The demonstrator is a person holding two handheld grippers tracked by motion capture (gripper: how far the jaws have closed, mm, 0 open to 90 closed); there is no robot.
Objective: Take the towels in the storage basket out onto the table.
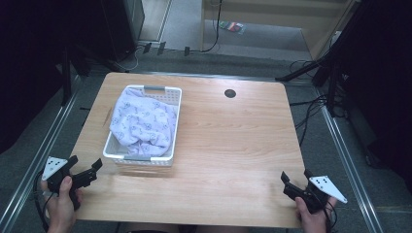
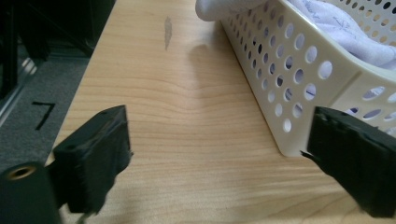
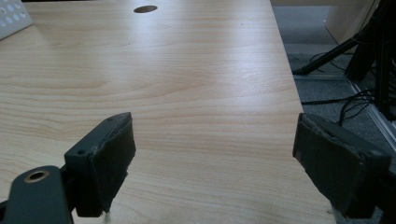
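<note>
While both grippers are held low at the near corners of the wooden surface [image 1: 233, 141], nothing is grasped yet, so the work is judged to be at its very start: an approach to the white perforated basket [image 1: 173, 127] and the pale lilac printed cloth [image 1: 143, 121] heaped inside it. The basket is stood on the left half of the surface, its near wall towards the person, and the cloth is seen spilling over the far-left rim. A small dark round hole [image 1: 230, 93] is set in the surface near the far edge, well apart from the basket.

The left gripper [image 1: 90, 173] is held just beside the near-left corner of the basket. In the left gripper view its fingers [image 2: 100, 154] are spread wide, with bare wood between them; the basket corner [image 2: 299, 93] is seen just ahead of the right-hand finger, and whether it is touched cannot be told. Nothing is pinched.

The right gripper [image 1: 295, 182] is held at the near-right corner, well apart from the basket. Its fingers [image 3: 109, 154] are likewise spread wide over bare wood, and nothing is held or touched.

The next move is judged to call for one gripper to be lifted over the basket rim and lowered onto a raised fold of the cloth, the fingers kept spread until the fabric lies between them. The left gripper is the better placed for this.
</note>
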